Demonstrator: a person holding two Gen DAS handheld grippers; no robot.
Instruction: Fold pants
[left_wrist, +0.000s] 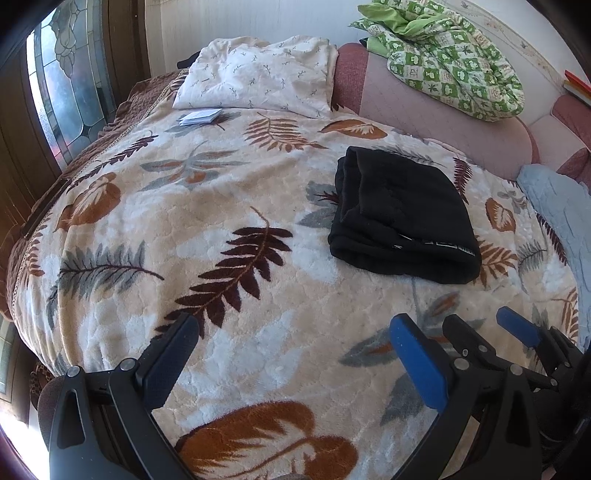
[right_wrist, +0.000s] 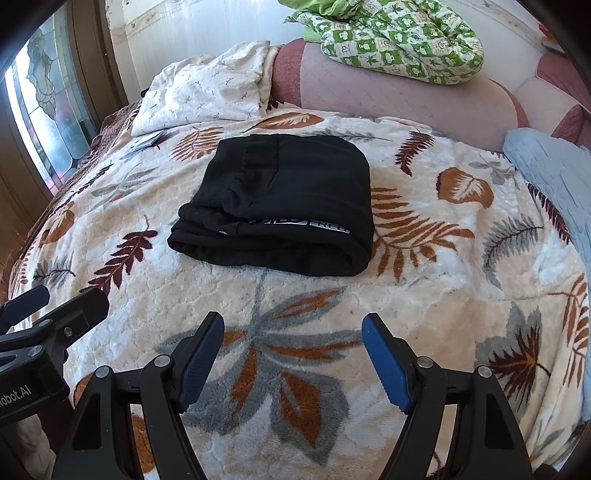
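Observation:
Black pants (left_wrist: 402, 214) lie folded into a compact rectangle on the leaf-patterned blanket (left_wrist: 229, 229). They also show in the right wrist view (right_wrist: 284, 203), with a white printed strip along the near fold. My left gripper (left_wrist: 295, 328) is open and empty, held above the blanket, nearer to me than the pants and to their left. My right gripper (right_wrist: 293, 325) is open and empty, just in front of the pants. The right gripper also shows in the left wrist view (left_wrist: 484, 325).
A white pillow (left_wrist: 258, 77) and a small booklet (left_wrist: 201, 116) lie at the far left. A green patterned quilt (left_wrist: 454, 59) sits on the pink headboard (left_wrist: 443, 118). A light blue cover (left_wrist: 557, 206) lies at the right. A stained-glass door (left_wrist: 62, 85) is left.

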